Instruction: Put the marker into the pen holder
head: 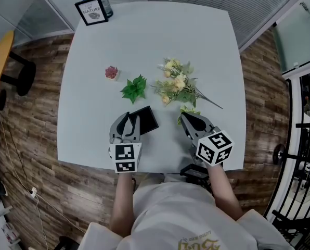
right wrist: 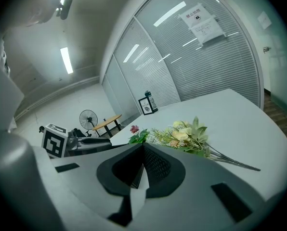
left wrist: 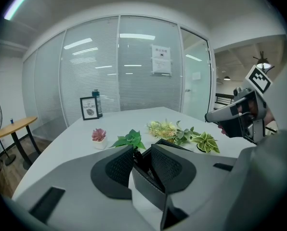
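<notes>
a pale grey table (head: 155,51) stood on a dark wood-plank floor (head: 35,160). glass partition walls (left wrist: 134,76) with closed blinds stood behind it, a strip light (right wrist: 66,60) glowed on the ceiling, and a round wooden side table (left wrist: 19,124) stood near a standing fan (right wrist: 88,118).

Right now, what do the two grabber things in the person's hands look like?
Both are chunky grey pincers. The left gripper and the right gripper each have two pointed jaws lined with black dimpled pads. Each carries a white box with black square markers: the left cube and the right cube. The person wears a white shirt with gold print.
</notes>
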{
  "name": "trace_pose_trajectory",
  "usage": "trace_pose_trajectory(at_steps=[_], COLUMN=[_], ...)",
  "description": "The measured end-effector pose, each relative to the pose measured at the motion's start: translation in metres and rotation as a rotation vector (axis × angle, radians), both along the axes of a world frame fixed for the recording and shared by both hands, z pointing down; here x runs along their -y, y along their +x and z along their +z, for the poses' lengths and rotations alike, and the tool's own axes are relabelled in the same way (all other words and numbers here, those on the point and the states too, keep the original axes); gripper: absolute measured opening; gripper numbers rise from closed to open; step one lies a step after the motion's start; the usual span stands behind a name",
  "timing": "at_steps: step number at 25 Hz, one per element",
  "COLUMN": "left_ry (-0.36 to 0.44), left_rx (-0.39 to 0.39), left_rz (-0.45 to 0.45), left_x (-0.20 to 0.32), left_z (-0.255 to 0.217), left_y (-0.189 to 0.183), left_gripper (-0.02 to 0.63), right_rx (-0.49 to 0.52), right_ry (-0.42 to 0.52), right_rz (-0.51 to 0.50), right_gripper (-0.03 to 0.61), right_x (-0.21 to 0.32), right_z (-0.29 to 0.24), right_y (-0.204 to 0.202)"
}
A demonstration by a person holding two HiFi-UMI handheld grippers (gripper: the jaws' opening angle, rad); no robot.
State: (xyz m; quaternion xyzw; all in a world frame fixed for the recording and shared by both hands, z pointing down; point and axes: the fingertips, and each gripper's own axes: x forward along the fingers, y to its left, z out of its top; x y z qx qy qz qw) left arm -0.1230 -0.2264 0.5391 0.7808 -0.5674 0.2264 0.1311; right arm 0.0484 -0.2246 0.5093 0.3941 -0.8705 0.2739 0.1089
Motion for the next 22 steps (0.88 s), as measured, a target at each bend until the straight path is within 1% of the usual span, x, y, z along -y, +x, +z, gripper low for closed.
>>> trace_pose_trajectory(at_steps=[4,10,16,19,22], left_ry=[0.011,0.06,0.141,0.172,0.187], left_rx=[0.003,-0.018,-0.125,-0.18,-0.256], left_rz=[-0.016,-0.044,-0.06,-0.034,0.002], left_x=[0.0,-0.002,-0.009,-0.015,-0.024], left_z=[-0.004,-0.026,-0.067,-0.084,-0.097], left_y=[-0.006,-0.016,-0.018,-0.012,-0.002], left_gripper=[0.112,0.118,0.118,0.114,0.103], right_rx=[-0.007,-0.009,-0.008,-0.004,0.002], right_ry=[0.011,0.046,0.098,0.125,0.146], right_rz=[0.004,0.02,0.068,0.093,0.112], right_gripper=[0.017,0.017,0.017,0.017,0.017], right_x=[-0.002,-0.009,-0.02,-0.026,-0.033], right_z=[-0.005,-0.02,-0.04,-0.049,-0.057], right_y=[0.002,0.006,0.008,0.008,0.007])
